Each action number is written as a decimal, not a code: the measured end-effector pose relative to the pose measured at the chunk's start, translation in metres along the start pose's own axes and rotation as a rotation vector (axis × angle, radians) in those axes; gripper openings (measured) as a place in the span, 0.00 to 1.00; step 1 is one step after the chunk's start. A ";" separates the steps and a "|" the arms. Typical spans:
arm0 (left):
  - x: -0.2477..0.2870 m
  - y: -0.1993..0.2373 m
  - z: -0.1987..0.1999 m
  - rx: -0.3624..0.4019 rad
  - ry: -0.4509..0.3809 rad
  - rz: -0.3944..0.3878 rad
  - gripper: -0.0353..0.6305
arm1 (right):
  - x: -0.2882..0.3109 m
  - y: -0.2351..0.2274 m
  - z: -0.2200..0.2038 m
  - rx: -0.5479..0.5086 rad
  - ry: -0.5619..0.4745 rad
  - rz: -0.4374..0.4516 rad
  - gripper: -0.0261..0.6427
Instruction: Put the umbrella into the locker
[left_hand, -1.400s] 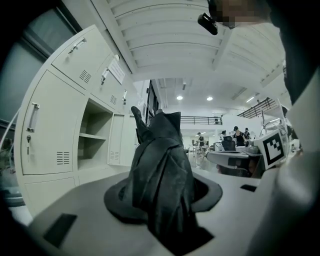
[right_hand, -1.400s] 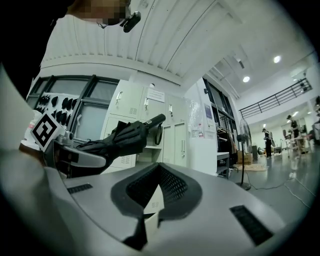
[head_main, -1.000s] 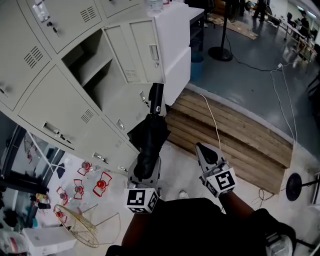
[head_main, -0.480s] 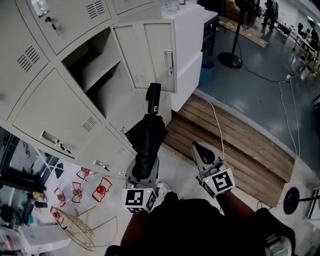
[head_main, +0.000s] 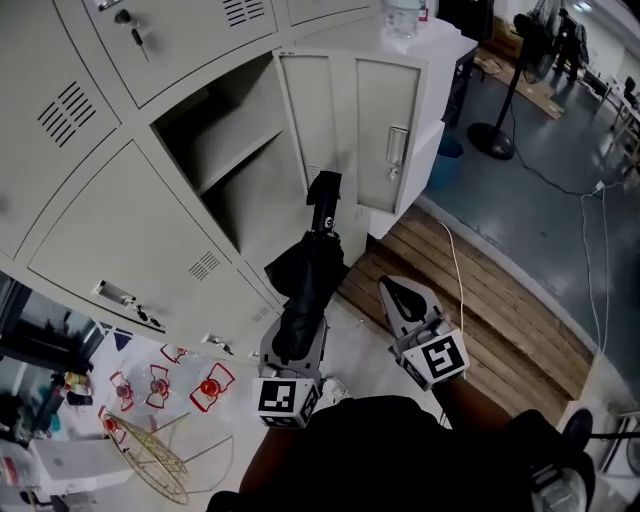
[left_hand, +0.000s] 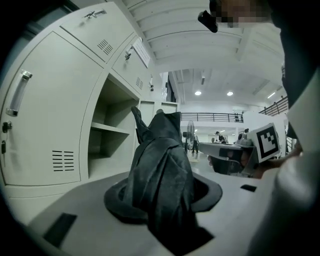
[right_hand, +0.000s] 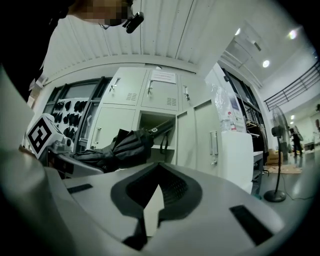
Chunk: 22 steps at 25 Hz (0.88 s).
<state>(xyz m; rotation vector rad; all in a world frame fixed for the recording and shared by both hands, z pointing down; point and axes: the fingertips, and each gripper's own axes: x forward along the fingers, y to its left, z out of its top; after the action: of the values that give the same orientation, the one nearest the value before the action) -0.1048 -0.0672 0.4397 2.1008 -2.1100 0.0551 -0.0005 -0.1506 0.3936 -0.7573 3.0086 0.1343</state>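
Before the open locker (head_main: 228, 150): umbrella (head_main: 312, 270), handle up, outside the compartment.
Left gripper (head_main: 296, 338): jaws clamped on the umbrella's folded cloth.
Right gripper (head_main: 403, 297): jaws together, empty, beside the left.

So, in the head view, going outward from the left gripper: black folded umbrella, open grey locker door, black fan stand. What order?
1. Black folded umbrella, gripped in the left gripper's jaws.
2. Open grey locker door, ahead, past the umbrella's handle.
3. Black fan stand, far off, upper right.
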 end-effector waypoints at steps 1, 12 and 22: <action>0.004 0.006 0.000 -0.009 -0.001 0.005 0.34 | 0.009 0.000 0.000 0.001 -0.003 0.007 0.04; 0.031 0.061 -0.005 -0.050 0.001 0.054 0.34 | 0.082 -0.006 -0.016 0.012 0.035 0.064 0.04; 0.057 0.092 -0.018 -0.070 0.054 0.193 0.34 | 0.146 -0.028 -0.024 0.004 -0.023 0.181 0.04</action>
<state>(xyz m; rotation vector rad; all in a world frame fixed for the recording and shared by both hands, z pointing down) -0.1943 -0.1203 0.4740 1.8318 -2.2411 0.0600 -0.1164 -0.2459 0.4074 -0.4788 3.0495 0.1412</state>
